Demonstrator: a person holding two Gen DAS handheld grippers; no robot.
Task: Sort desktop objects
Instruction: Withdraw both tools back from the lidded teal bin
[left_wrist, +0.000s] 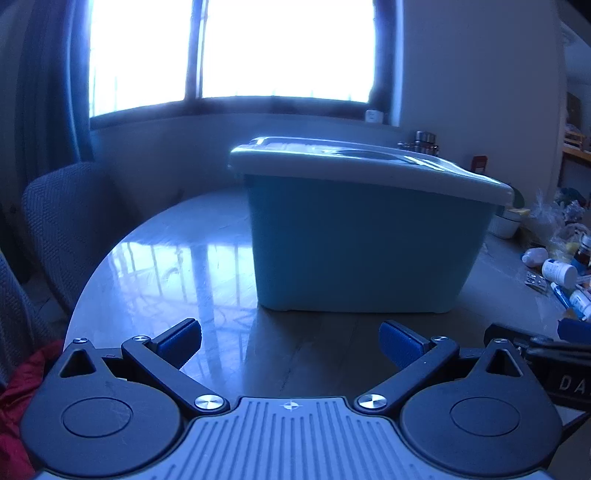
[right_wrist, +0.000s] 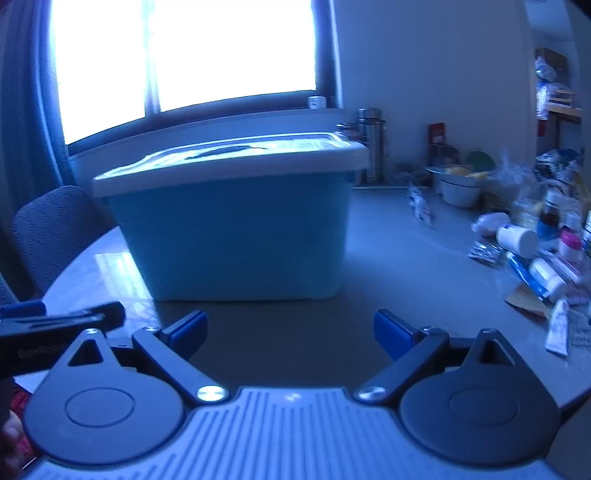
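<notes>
- Both claws are spread wide with nothing between the pads: your left claw (left_wrist: 290, 341) and your right claw (right_wrist: 290, 332) hover low over the tabletop (left_wrist: 166, 266), side by side, facing the blue box (left_wrist: 354, 243).
- That box sits straight ahead with its pale lid (left_wrist: 369, 166) on, so opening it looks like the first job; bring one claw to each end of the lid and lift evenly so the box does not skid on the glossy surface.
- Things to sort lie in a heap to your right: a white pill bottle (right_wrist: 517, 240), a blue tube (right_wrist: 532, 277), a foil blister pack (right_wrist: 485, 253) and a small white tube (right_wrist: 557, 332), well apart from the box.
- Behind the heap stand a bowl (right_wrist: 460, 190) and a steel flask (right_wrist: 373, 144); keep your right elbow clear of them.
- A grey chair (left_wrist: 70, 225) crowds the left edge, limiting your swing there.
</notes>
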